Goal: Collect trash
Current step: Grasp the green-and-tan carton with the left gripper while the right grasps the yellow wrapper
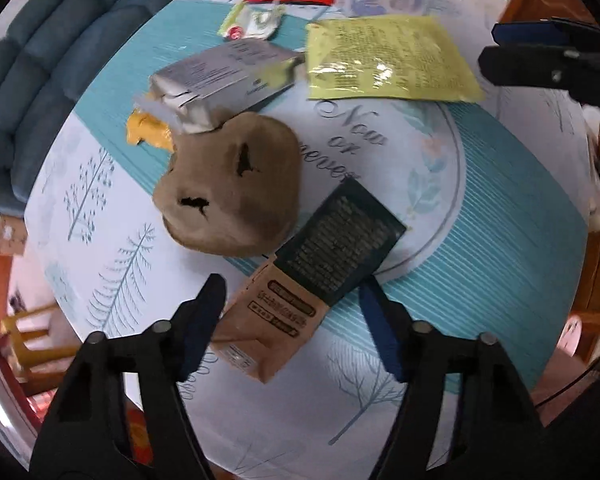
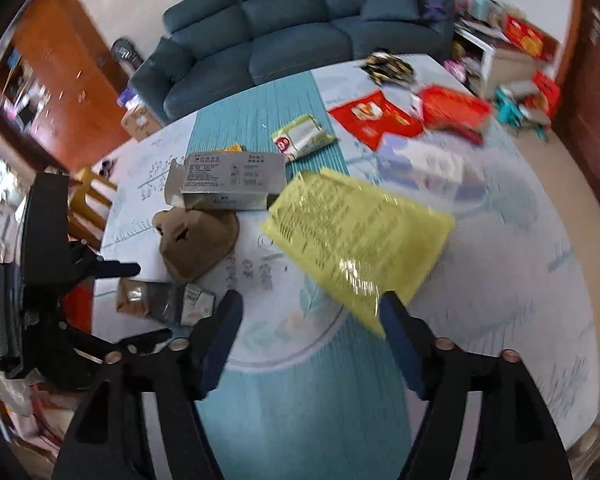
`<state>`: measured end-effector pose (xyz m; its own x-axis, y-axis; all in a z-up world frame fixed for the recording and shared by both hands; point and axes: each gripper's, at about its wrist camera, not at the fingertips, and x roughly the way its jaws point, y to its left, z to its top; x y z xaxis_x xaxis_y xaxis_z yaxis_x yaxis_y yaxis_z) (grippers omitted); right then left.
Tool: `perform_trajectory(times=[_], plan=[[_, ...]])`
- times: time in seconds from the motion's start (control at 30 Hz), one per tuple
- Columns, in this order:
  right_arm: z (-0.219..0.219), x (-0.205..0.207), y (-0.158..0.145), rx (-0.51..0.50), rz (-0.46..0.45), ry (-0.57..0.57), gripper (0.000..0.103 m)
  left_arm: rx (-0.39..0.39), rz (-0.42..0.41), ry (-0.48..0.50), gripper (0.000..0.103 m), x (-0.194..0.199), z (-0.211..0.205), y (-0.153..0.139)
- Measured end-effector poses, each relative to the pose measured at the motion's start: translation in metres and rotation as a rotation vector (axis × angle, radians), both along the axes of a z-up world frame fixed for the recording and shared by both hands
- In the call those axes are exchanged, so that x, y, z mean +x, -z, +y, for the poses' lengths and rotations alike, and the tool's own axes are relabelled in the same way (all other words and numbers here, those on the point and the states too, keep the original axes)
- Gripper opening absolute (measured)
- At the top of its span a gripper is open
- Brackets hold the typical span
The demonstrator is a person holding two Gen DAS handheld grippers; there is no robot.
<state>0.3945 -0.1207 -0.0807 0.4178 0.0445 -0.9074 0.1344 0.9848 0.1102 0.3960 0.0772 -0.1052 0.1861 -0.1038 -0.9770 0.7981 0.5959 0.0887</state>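
Note:
Trash is scattered over a round table (image 1: 500,240). In the left wrist view a brown carton with a dark printed panel (image 1: 288,312) lies between the fingers of my left gripper (image 1: 291,292). The jaws stand apart and the right pad is clear of the carton. A crumpled brown paper bag (image 1: 236,184) sits just beyond it. In the right wrist view my right gripper (image 2: 310,308) is open over the tablecloth. The near corner of a yellow packet (image 2: 356,232) lies beside its right finger (image 2: 396,328). The same packet (image 1: 388,60) lies flat left of the right gripper (image 1: 496,48).
A grey box (image 1: 224,76) rests against the bag, with an orange wrapper (image 1: 148,132) under it. Farther off lie a green-white wrapper (image 2: 302,136), red packets (image 2: 374,116) and a white-purple box (image 2: 424,164). A blue sofa (image 2: 292,28) stands behind the table. My left gripper (image 2: 148,300) is at the left.

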Motion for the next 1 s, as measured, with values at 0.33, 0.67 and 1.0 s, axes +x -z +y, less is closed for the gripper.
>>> perform_trajectory(times=[0.33,0.67,1.0], plan=[[0.016,0.078,0.04,-0.208,0.04,-0.274,0.088,-0.155,0.106,-0.27,0.033,0.015,0.03,-0.009],[0.011,0.122,0.091,-0.252,0.244,-0.405,0.088,-0.296,0.249,-0.454,0.033,0.01,0.063,-0.012],[0.008,0.119,0.076,-0.155,0.202,-0.38,0.013,-0.299,0.275,-0.48,0.033,0.001,0.068,-0.013]])
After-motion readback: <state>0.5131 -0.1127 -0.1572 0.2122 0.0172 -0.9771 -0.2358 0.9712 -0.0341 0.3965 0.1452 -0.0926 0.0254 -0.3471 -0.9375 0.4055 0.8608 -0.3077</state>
